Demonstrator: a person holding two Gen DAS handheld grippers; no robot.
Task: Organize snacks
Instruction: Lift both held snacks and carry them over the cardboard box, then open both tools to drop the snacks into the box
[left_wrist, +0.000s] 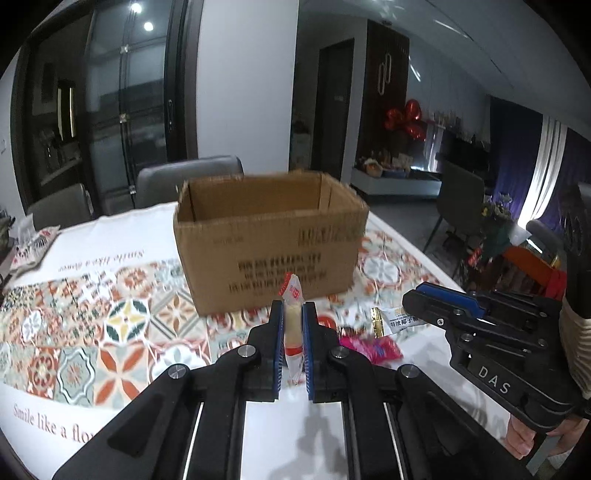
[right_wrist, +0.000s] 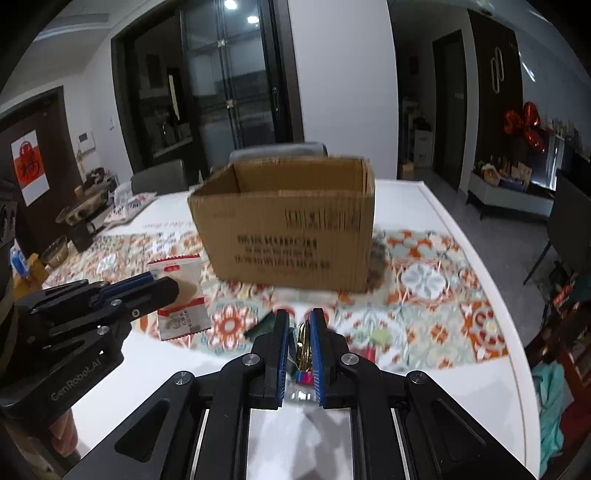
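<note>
An open cardboard box (left_wrist: 269, 240) (right_wrist: 291, 229) stands on the patterned tablecloth ahead of both grippers. My left gripper (left_wrist: 293, 308) (right_wrist: 168, 286) is shut on a white and red snack packet (left_wrist: 293, 325) (right_wrist: 183, 295) with a beige snack inside, held above the table. To its right, my right gripper (right_wrist: 299, 314) (left_wrist: 417, 295) is shut on a white packet with a gold end (right_wrist: 304, 341) (left_wrist: 391, 319), also lifted. A pink packet (left_wrist: 373, 347) lies on the cloth between them. Both grippers are short of the box.
A dark green wrapper (right_wrist: 264, 323) and blurred small packets (right_wrist: 380, 336) lie near the right fingers. Grey chairs (left_wrist: 184, 177) stand behind the table. Bowls and clutter (right_wrist: 79, 214) fill the far left end. The white table edge (right_wrist: 491, 280) curves on the right.
</note>
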